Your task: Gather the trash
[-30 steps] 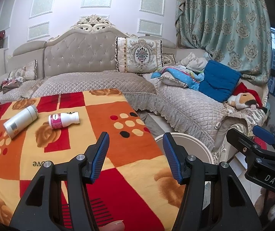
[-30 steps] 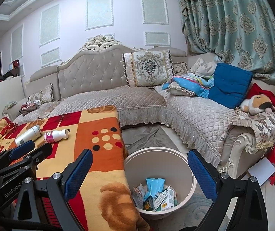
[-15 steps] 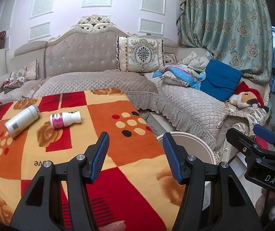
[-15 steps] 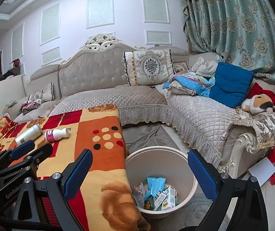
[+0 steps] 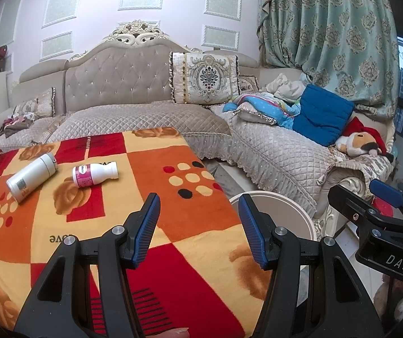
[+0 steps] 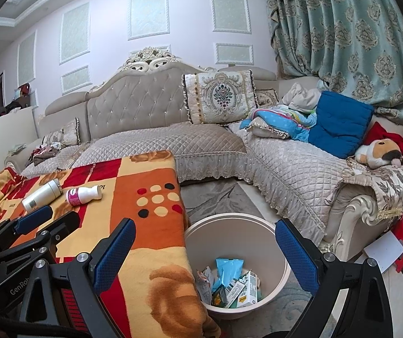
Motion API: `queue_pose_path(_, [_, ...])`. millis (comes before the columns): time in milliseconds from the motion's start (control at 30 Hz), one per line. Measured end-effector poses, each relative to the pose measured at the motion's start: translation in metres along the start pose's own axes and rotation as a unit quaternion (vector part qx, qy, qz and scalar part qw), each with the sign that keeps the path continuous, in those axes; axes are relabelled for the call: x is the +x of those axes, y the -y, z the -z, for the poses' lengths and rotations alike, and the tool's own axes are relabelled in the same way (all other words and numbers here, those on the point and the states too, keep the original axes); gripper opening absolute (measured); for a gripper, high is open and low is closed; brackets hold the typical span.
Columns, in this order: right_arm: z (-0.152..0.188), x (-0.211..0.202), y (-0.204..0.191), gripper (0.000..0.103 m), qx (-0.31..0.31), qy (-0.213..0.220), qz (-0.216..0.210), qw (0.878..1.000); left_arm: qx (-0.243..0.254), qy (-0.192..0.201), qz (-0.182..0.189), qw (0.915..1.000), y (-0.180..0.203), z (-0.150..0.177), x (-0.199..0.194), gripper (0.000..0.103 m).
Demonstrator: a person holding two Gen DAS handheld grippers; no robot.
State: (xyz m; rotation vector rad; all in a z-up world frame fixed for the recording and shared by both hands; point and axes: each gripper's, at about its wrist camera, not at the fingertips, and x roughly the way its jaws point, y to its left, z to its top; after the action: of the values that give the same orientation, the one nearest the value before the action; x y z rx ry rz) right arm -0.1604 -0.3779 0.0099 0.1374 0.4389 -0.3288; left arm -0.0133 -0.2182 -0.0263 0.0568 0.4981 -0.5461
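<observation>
both claws (image 5: 198, 225) (image 6: 204, 256) open, empty | pink bottle (image 5: 94, 173) on table (image 5: 201, 219): light, stiff, rolls | grip mid-body

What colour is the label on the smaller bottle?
Pink, on a white smaller bottle; clearest in the left wrist view.

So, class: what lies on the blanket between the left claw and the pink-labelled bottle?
Nothing: only bare patterned blanket separates the left claw from the pink-labelled bottle, per the left wrist view.

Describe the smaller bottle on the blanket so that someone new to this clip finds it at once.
Start at the patterned blanket in front of the sofa. Two bottles lie near its far left part. The smaller bottle is the right-hand one, with a pink label; the grey-white bottle beside it is longer.
</observation>
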Motion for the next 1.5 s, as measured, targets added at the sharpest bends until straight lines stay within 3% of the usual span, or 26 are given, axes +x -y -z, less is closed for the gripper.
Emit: queue_pose_path(1500, [0.003, 0.008, -0.001, 0.099, -0.006, -0.014, -0.001, 1.0, -0.002, -0.014, 0.003, 0.9999, 0.008, 0.011, 0.002, 0.056])
